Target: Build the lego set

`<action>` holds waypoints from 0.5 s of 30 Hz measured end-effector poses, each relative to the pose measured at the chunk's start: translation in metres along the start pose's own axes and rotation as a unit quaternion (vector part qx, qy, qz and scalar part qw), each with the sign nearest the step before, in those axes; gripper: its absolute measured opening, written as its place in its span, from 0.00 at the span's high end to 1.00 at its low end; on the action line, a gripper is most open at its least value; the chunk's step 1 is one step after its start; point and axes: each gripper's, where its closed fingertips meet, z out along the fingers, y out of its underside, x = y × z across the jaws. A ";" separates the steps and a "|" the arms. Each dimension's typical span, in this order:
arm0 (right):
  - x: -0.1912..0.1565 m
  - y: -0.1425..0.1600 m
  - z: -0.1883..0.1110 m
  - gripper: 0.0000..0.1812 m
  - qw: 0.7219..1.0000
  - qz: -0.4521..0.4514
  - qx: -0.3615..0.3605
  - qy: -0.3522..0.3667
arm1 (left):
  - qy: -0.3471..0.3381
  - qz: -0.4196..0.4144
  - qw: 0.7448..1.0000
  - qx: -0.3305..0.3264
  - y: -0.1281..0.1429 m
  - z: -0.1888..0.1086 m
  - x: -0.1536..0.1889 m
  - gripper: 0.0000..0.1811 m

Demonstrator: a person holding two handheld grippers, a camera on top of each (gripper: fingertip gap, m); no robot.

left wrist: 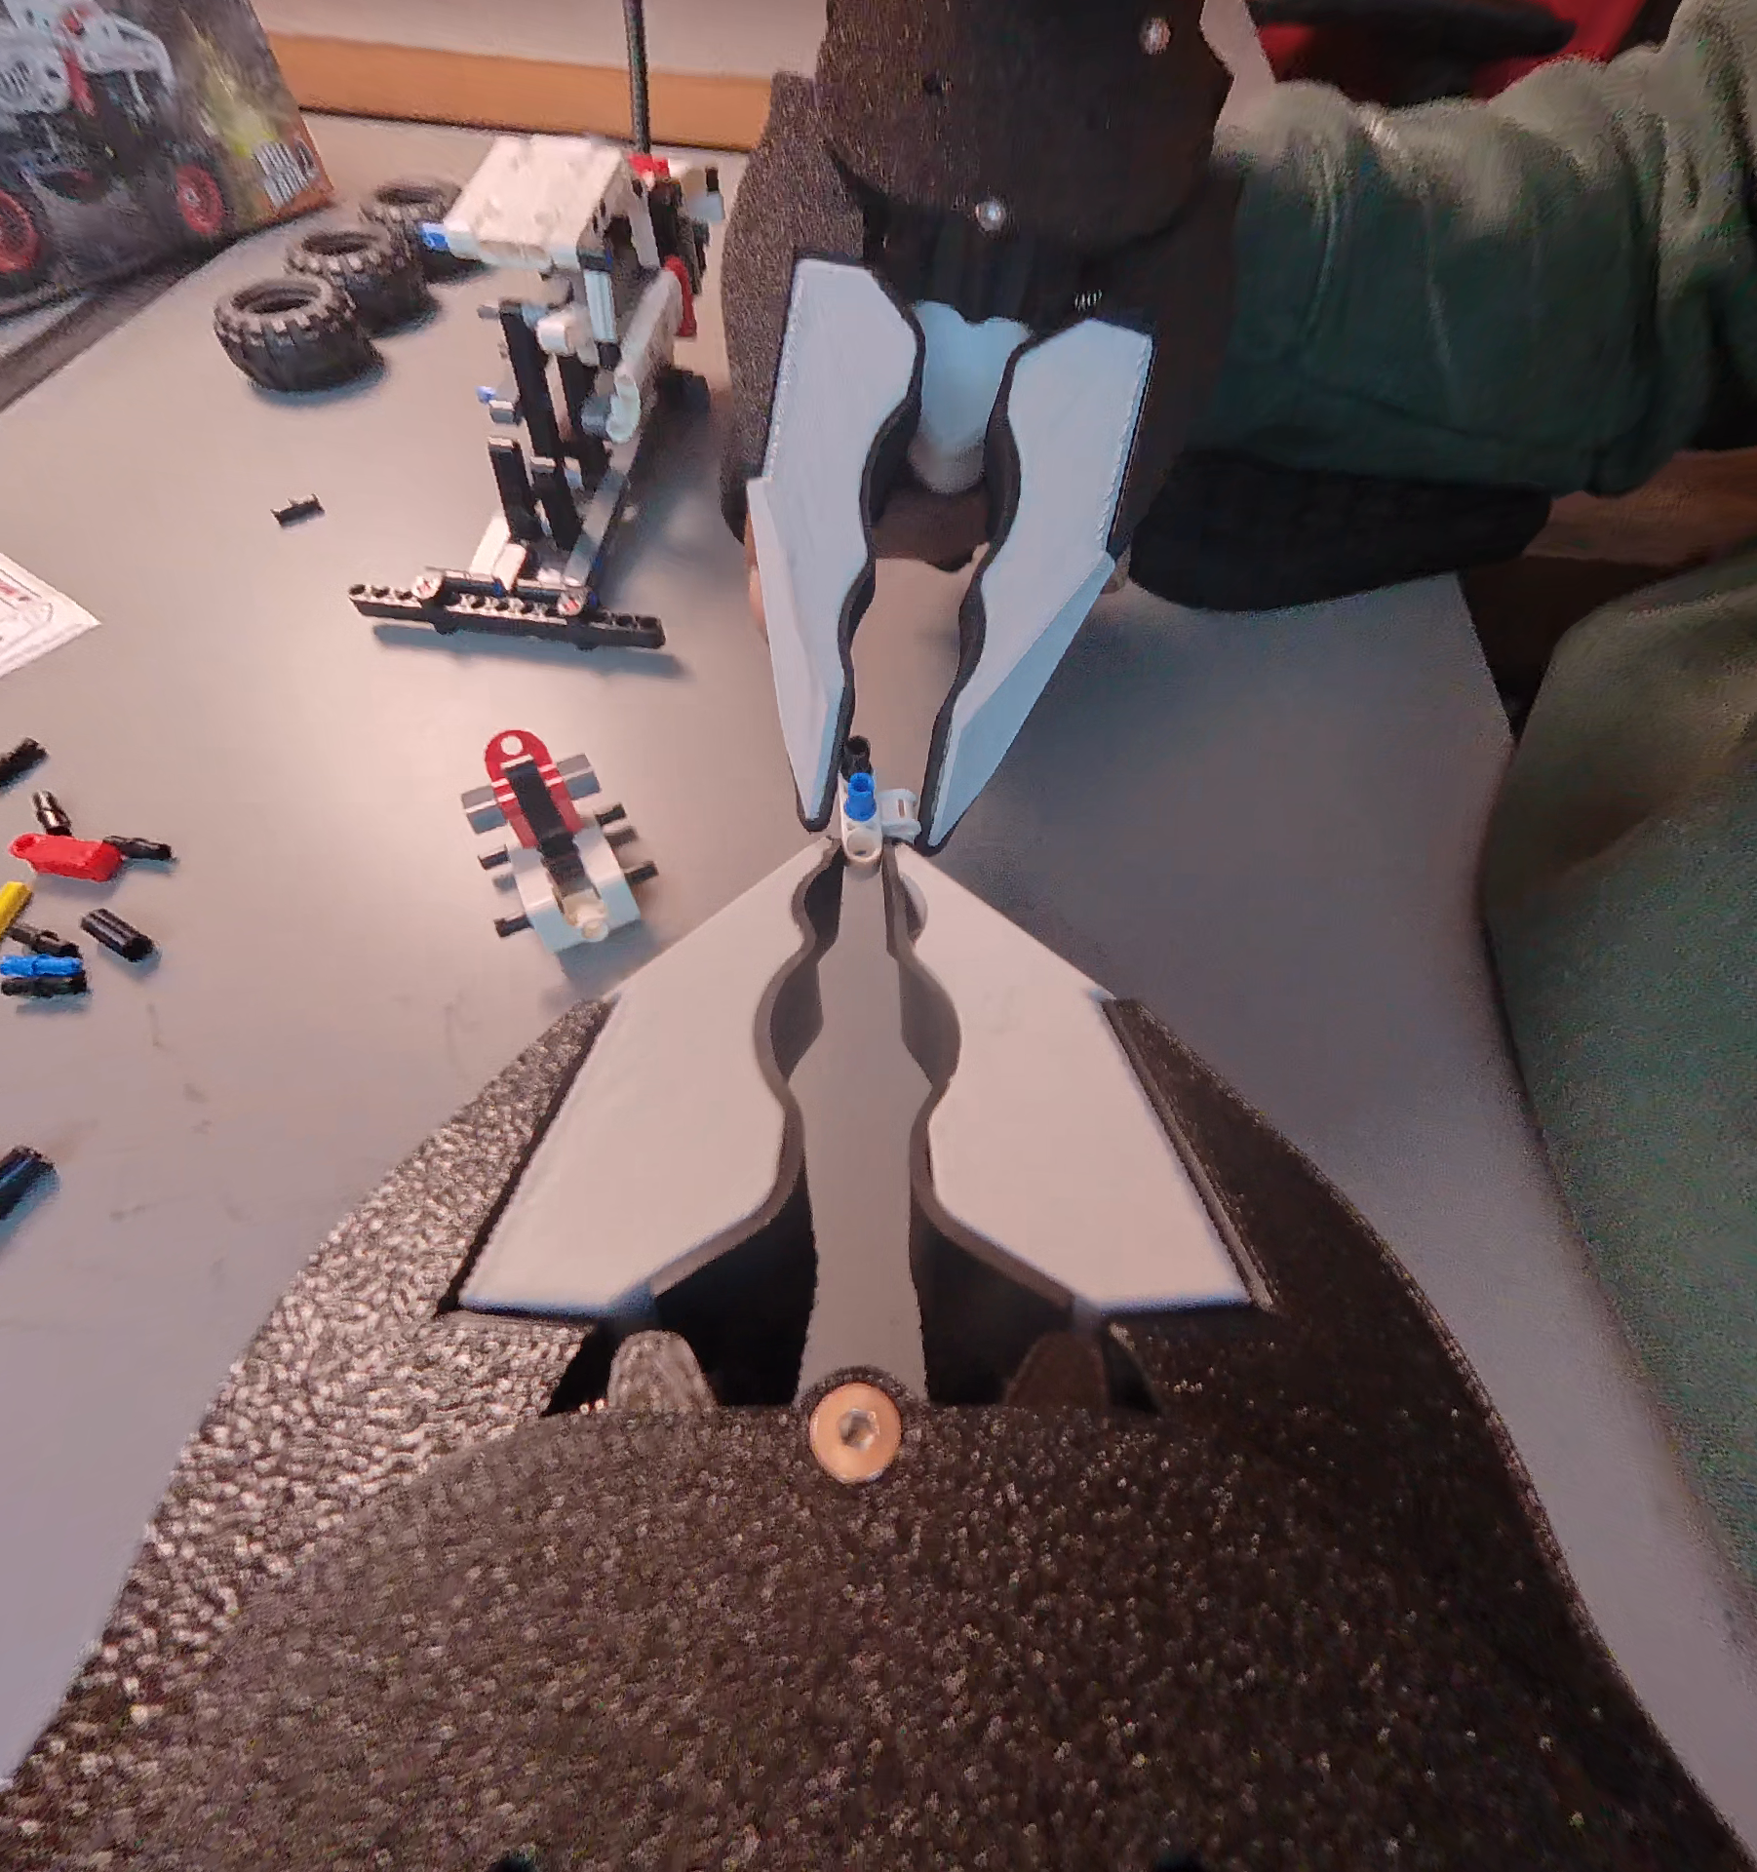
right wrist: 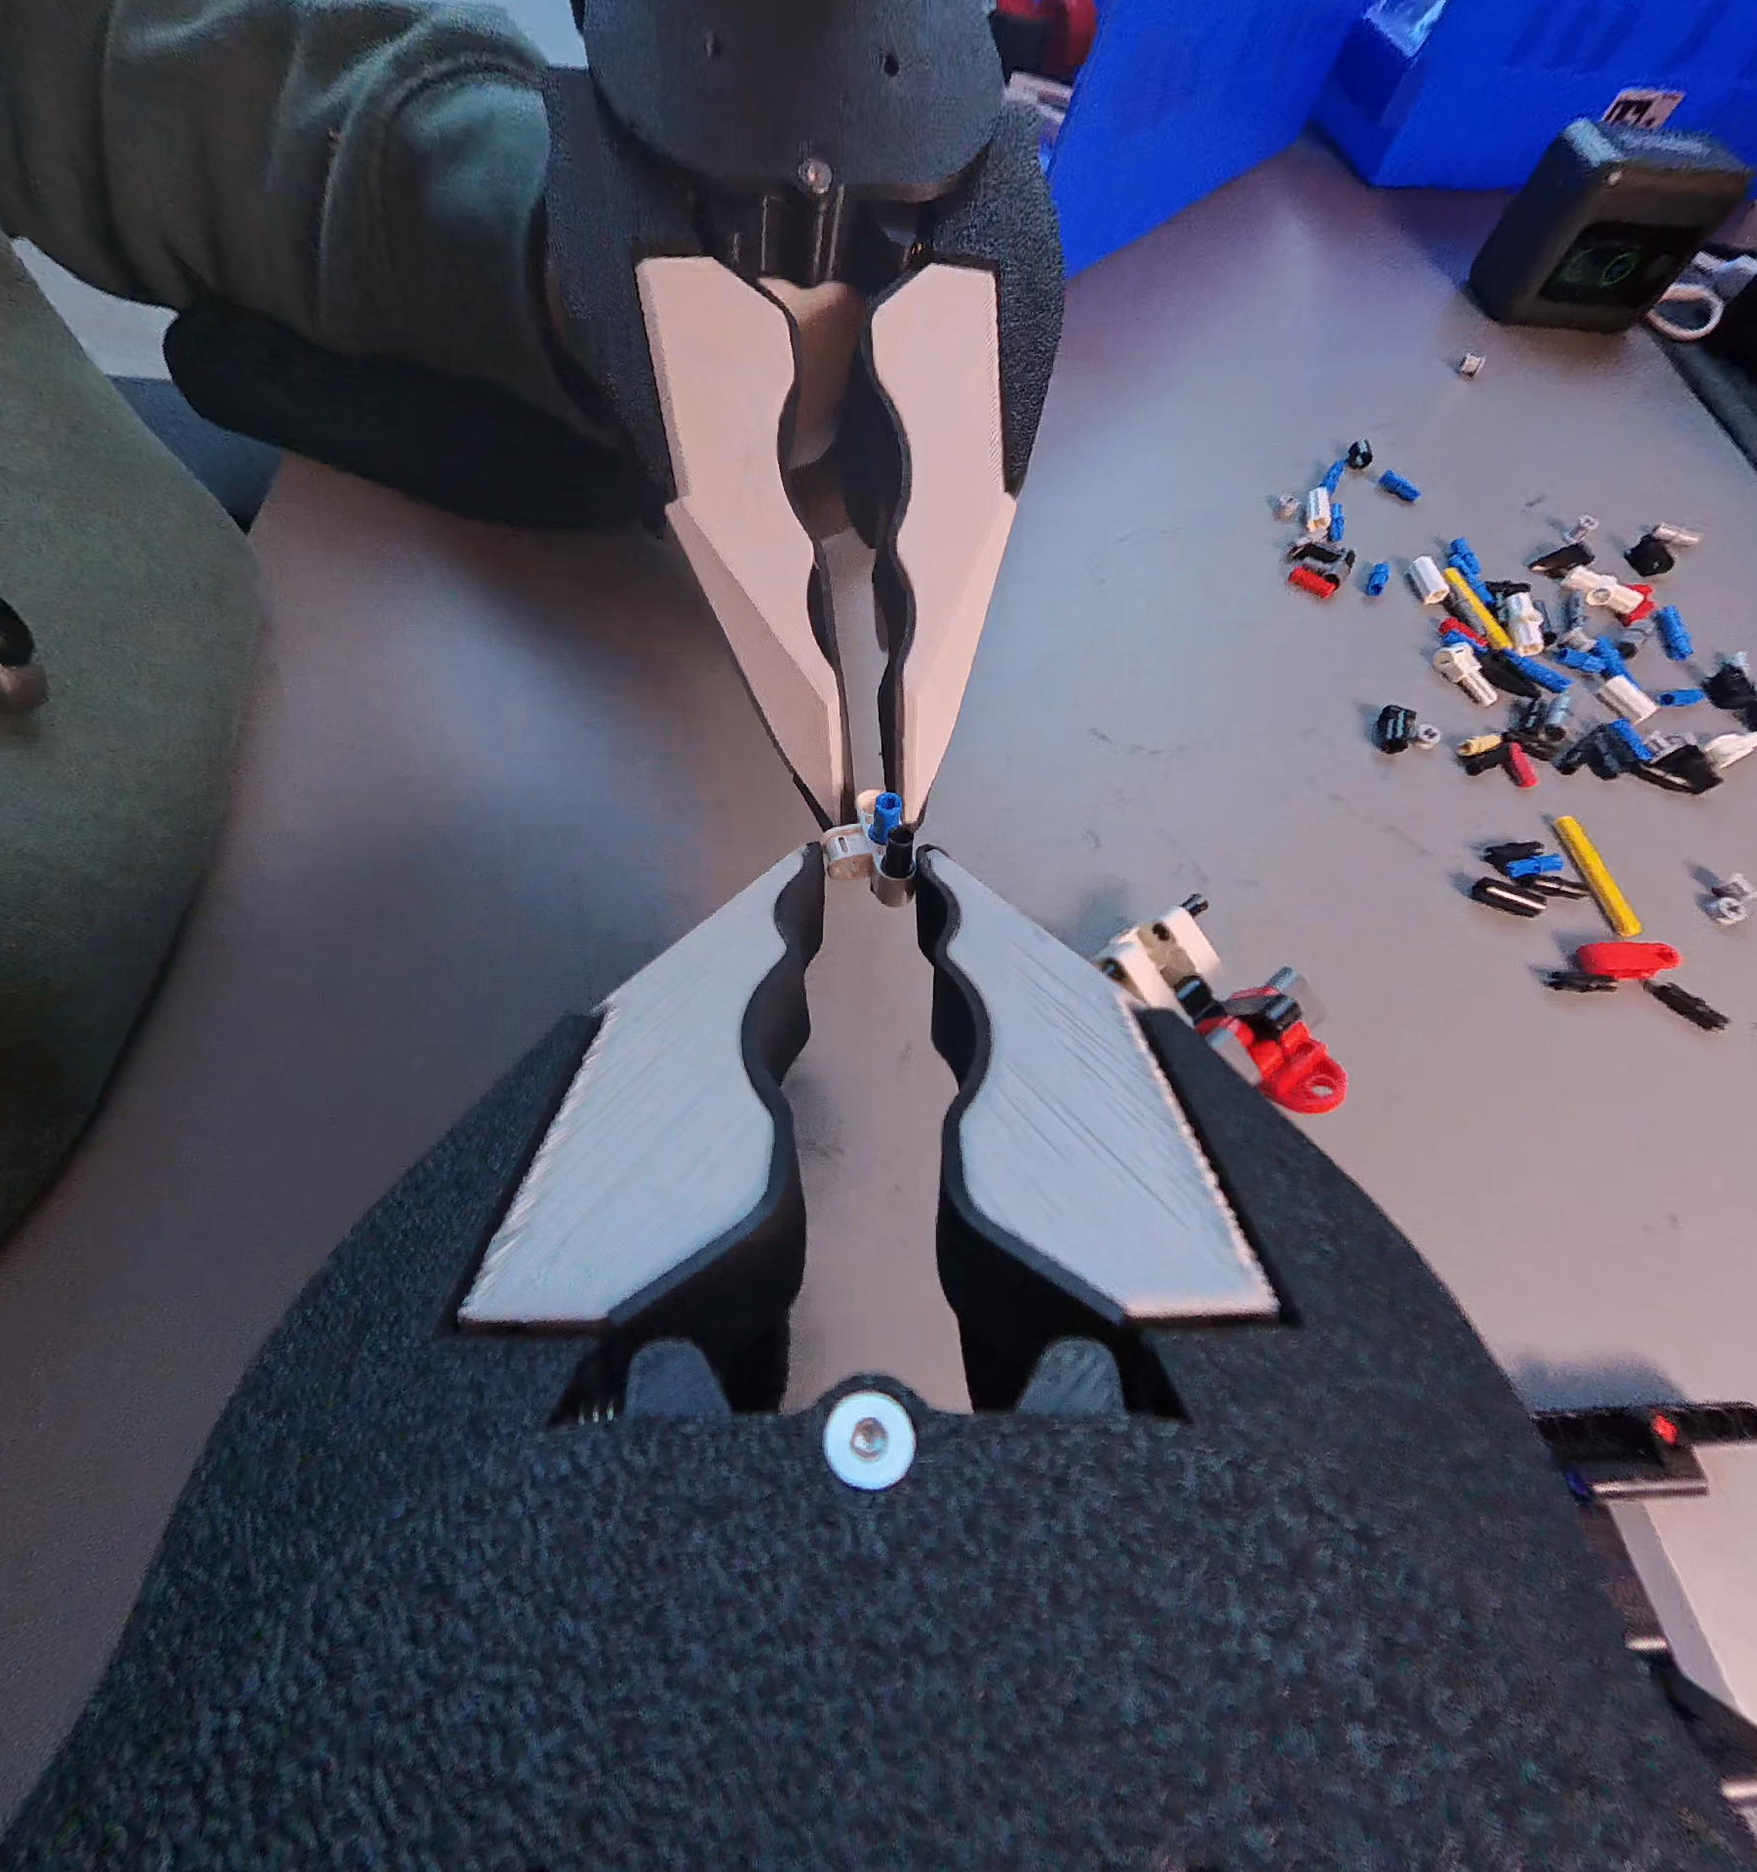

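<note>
Left wrist view: my left claw (left wrist: 862,856) pinches a small white plastic connector with a blue pin (left wrist: 866,819) above the grey tabletop (left wrist: 1209,810). My right claw (left wrist: 869,826) meets it tip to tip, closed on a short black pin (right wrist: 895,861) beside that connector.

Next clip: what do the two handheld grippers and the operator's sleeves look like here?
Both match. The left gripper and right gripper have rough, speckled black bodies with one silver screw at the centre. Each carries two flat pale grey fingers tapering to points, lined with wavy black inner edges. The person wears green sleeves with dark black cuffs. No cables show.
</note>
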 end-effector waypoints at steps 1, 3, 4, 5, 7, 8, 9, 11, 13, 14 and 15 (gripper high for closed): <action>-0.002 0.005 0.003 0.91 1.000 0.000 -0.013 -0.003 | 0.000 0.003 1.000 -0.019 0.006 0.003 0.001 0.96; -0.005 0.013 0.010 0.91 0.999 0.004 -0.038 -0.010 | 0.000 0.010 0.998 -0.056 0.019 0.008 0.002 0.95; -0.007 0.016 0.014 0.91 0.999 0.005 -0.047 -0.013 | -0.001 0.015 0.997 -0.073 0.025 0.010 0.003 0.95; -0.007 0.017 0.017 0.90 0.998 0.004 -0.053 -0.012 | -0.003 0.019 0.996 -0.088 0.030 0.011 0.003 0.94; -0.009 0.021 0.021 0.90 0.998 0.002 -0.066 -0.016 | -0.005 0.028 0.994 -0.109 0.037 0.014 0.004 0.95; -0.009 0.023 0.022 0.90 0.997 0.003 -0.071 -0.015 | -0.007 0.032 0.993 -0.117 0.040 0.015 0.003 0.95; -0.009 0.025 0.023 0.90 0.997 0.006 -0.074 -0.015 | -0.010 0.035 0.992 -0.123 0.042 0.015 0.003 0.95; -0.009 0.028 0.024 0.90 0.997 0.012 -0.080 -0.019 | -0.012 0.040 0.990 -0.132 0.045 0.016 0.002 0.95; -0.009 0.031 0.025 0.90 0.996 0.011 -0.085 -0.017 | -0.015 0.043 0.989 -0.139 0.047 0.016 0.002 0.95; -0.009 0.032 0.026 0.90 0.996 0.009 -0.088 -0.016 | -0.016 0.044 0.989 -0.142 0.048 0.017 0.002 0.95; -0.009 0.033 0.027 0.90 0.996 0.008 -0.091 -0.015 | -0.017 0.045 0.988 -0.145 0.049 0.017 0.001 0.95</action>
